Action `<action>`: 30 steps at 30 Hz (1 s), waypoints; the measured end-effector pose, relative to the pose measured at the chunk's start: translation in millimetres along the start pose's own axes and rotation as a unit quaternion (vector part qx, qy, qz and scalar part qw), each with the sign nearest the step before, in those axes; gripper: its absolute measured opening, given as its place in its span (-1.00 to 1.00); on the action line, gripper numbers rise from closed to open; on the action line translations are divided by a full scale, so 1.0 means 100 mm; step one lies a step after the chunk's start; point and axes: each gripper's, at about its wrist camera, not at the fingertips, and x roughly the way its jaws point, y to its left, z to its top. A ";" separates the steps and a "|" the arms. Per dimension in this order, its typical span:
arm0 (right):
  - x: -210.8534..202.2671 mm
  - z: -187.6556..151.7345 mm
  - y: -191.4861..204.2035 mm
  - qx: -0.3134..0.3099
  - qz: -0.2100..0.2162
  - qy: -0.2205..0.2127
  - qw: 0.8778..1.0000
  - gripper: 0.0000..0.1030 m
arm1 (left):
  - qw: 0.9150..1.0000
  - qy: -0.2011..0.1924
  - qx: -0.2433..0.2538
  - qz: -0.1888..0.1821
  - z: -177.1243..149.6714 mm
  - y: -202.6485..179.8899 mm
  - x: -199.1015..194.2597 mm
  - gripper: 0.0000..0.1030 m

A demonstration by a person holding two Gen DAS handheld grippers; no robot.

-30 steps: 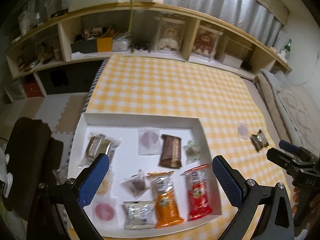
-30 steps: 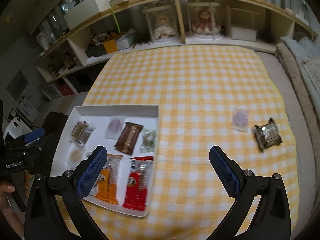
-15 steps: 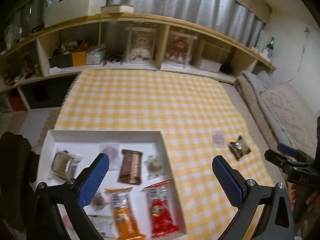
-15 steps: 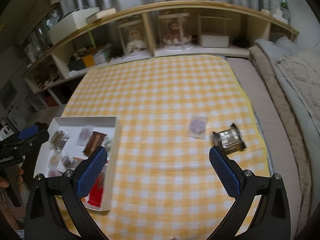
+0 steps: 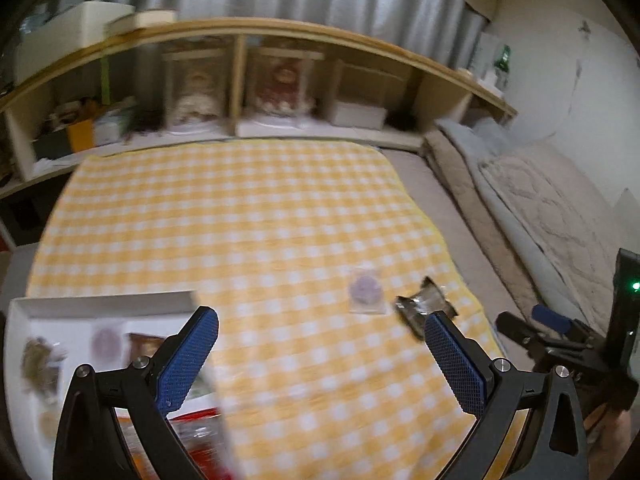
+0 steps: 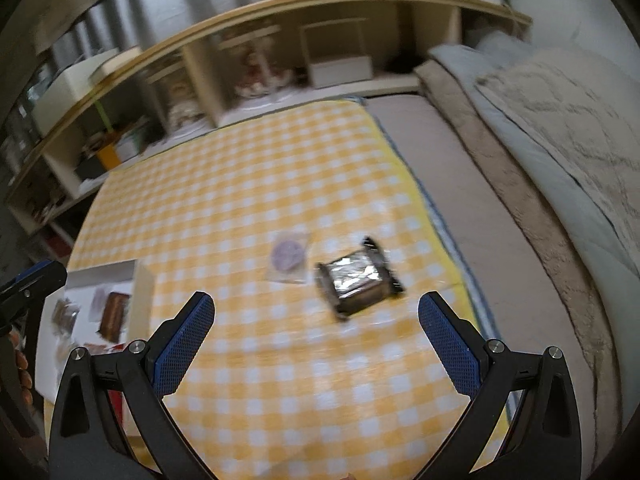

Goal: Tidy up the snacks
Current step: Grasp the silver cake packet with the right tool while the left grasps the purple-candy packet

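Two loose snacks lie on the yellow checked cloth [image 6: 248,184]: a silver-and-black wrapped snack [image 6: 356,278] and, just left of it, a clear packet with a purple round [image 6: 289,258]. My right gripper [image 6: 316,328] is open, a little short of the silver snack. In the left wrist view the same silver snack [image 5: 420,308] and purple packet [image 5: 366,290] sit ahead on the right. The left gripper [image 5: 322,346] is open and holds nothing. The white tray [image 5: 100,302] with several packed snacks is at lower left, seen also as tray [image 6: 138,280] in the right wrist view.
A long wooden shelf unit [image 5: 280,80] with boxes and figurines runs along the far edge. Beige and grey bedding [image 6: 540,152] lies to the right of the cloth. The right-hand tool [image 5: 568,344] shows at the left view's right edge.
Both views have swung right, away from the tray. The two loose snacks now sit closer and nearer the centre of the right view. Both grippers stayed open.
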 end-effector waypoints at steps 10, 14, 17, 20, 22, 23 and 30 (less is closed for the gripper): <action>0.66 -0.11 -0.51 0.011 -0.027 0.034 0.999 1.00 | 0.998 0.063 0.003 -0.029 0.35 -0.33 1.31 1.00; 0.95 -0.18 -0.50 -0.011 -0.027 0.050 0.998 1.00 | 0.995 0.089 -0.011 -0.038 0.44 -0.29 1.75 1.00; 1.12 -0.21 -0.39 -0.039 -0.022 0.057 0.997 1.00 | 0.994 0.105 -0.016 -0.040 0.50 -0.27 2.08 1.00; 1.29 -0.25 -0.26 -0.070 -0.027 0.065 0.995 1.00 | 0.992 0.114 -0.016 -0.042 0.55 -0.27 2.34 1.00; 1.41 -0.28 -0.24 -0.077 -0.037 0.073 0.994 1.00 | 0.992 0.121 -0.013 -0.043 0.56 -0.29 2.50 1.00; 1.47 -0.29 -0.26 -0.076 -0.047 0.075 0.993 1.00 | 0.992 0.122 -0.011 -0.043 0.57 -0.30 2.57 1.00; 1.49 -0.27 -0.69 -0.021 -0.103 0.073 0.992 1.00 | 0.991 0.126 0.017 -0.031 0.59 -0.48 2.95 0.95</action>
